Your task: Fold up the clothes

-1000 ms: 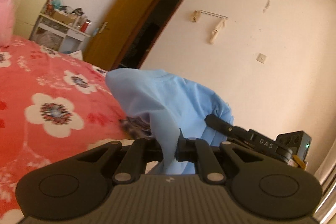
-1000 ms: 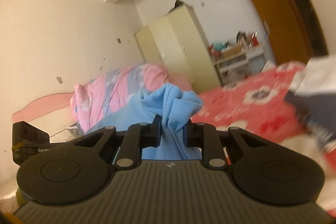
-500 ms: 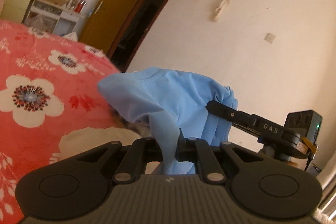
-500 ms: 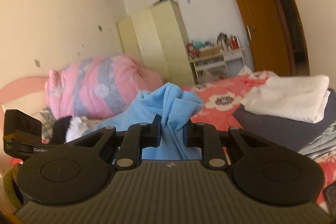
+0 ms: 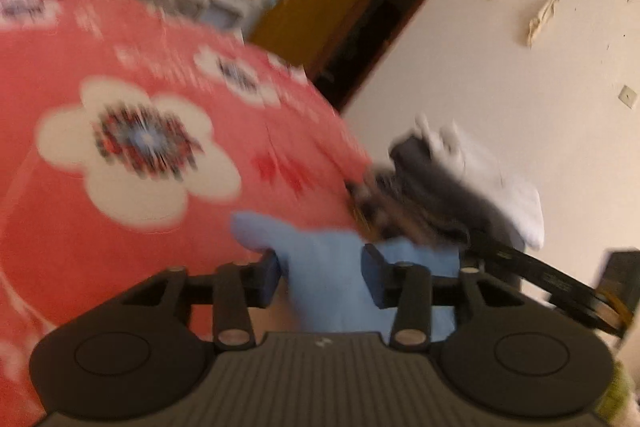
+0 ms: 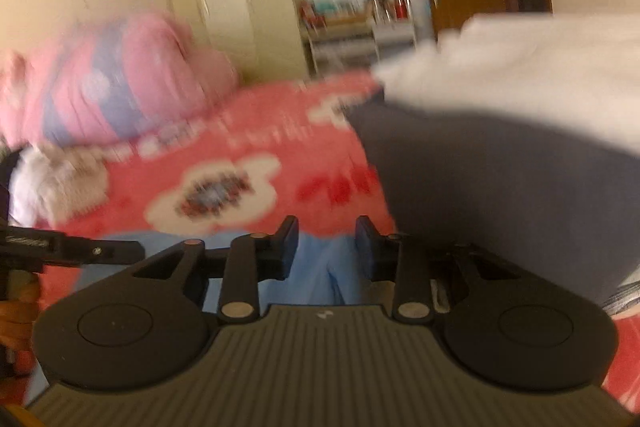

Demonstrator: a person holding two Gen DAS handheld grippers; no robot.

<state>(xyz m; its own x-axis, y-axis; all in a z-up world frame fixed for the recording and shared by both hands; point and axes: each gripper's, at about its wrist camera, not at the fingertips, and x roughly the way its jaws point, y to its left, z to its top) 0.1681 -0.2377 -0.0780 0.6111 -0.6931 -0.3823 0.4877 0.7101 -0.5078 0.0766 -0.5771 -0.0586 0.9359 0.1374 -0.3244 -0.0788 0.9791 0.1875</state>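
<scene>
Left wrist view: left gripper (image 5: 320, 277) low over red floral bedspread (image 5: 120, 107), jaws just opened, light blue garment (image 5: 328, 267) loose between them, apparently unpinched though blurred. Right wrist view: right gripper (image 6: 326, 251) likewise just parted over same cloth on bed, beside dark folded pile (image 6: 500, 187) topped with white. Release step of a fold, likely; next, back both clear without dragging cloth, then regrip an edge.

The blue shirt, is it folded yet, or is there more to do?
Some clothes already look done: a white piece lies folded on a dark grey one. The blue shirt is in hand: it has come down onto the red flowered bedspread, and the left gripper and right gripper have just been opening, cloth between the jaws. Its finished shape is hidden; stacking looks left.
</scene>
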